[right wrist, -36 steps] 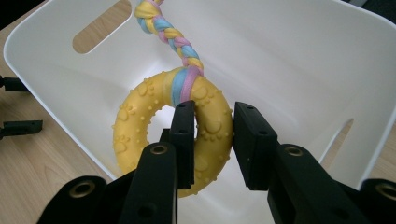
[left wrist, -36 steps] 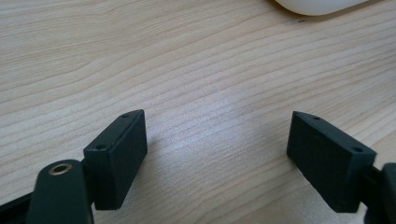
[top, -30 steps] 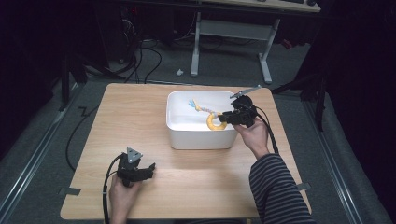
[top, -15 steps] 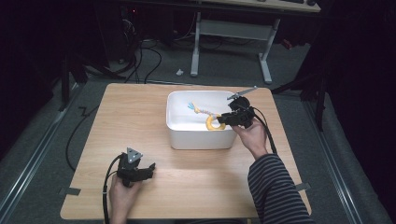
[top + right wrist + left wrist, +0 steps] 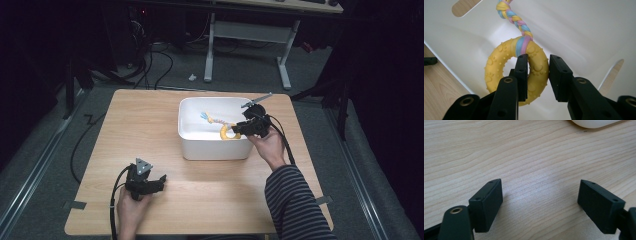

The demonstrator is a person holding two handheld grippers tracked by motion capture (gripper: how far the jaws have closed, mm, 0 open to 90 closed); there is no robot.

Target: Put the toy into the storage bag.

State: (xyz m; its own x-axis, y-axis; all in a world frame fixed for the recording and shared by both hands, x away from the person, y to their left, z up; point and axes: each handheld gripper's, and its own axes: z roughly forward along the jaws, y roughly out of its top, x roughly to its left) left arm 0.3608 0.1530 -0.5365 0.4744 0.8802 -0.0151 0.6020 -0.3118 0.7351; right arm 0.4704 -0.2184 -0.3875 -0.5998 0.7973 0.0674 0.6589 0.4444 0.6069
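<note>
- Fingers (image 5: 521,72) of the right gripper (image 5: 239,127) pinch one side of a yellow ring (image 5: 499,72), one jaw through its hole and the other outside it.
- From the ring, a braided rope (image 5: 515,18) of yellow, pink and blue strands runs away toward the far-left part of the white tub (image 5: 215,145).
- Ring and rope are inside the tub, at its right side, on the far-right part of the wooden table (image 5: 145,115).
- Near left on the table, the left gripper (image 5: 540,197) is spread wide over bare wood, holding nothing.
</note>
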